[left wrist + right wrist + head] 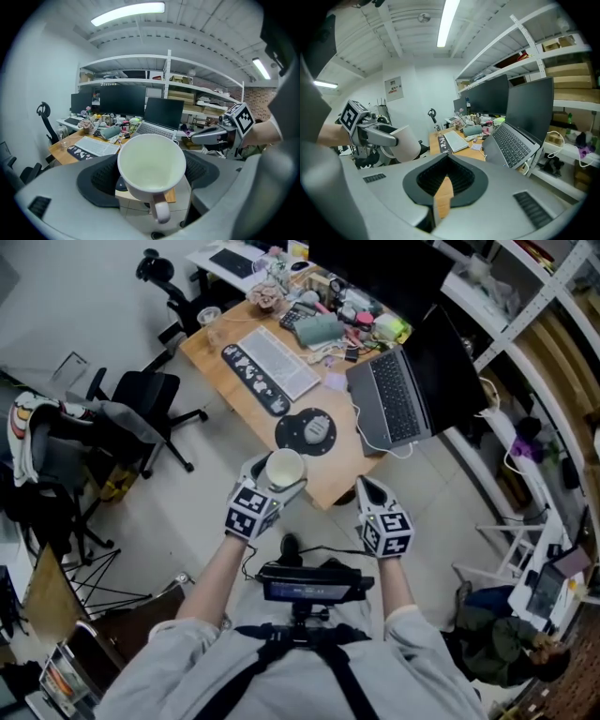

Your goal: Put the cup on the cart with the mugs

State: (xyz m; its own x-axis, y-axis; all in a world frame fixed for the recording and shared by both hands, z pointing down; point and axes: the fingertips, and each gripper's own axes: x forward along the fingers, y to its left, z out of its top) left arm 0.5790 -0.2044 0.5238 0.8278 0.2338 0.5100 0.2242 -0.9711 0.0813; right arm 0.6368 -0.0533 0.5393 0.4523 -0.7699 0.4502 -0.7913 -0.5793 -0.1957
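Wooden desk [342,470] lies ahead of you, with an open laptop [398,399] on its right side. Your right gripper [366,488] has its jaws pressed together with nothing in them. Your left gripper [277,480] pinches the cup [284,469] by its sides, held in the air near the desk's near end. The cup is plain off-white, glossy and empty, mouth up, handle pointing back toward your hand.
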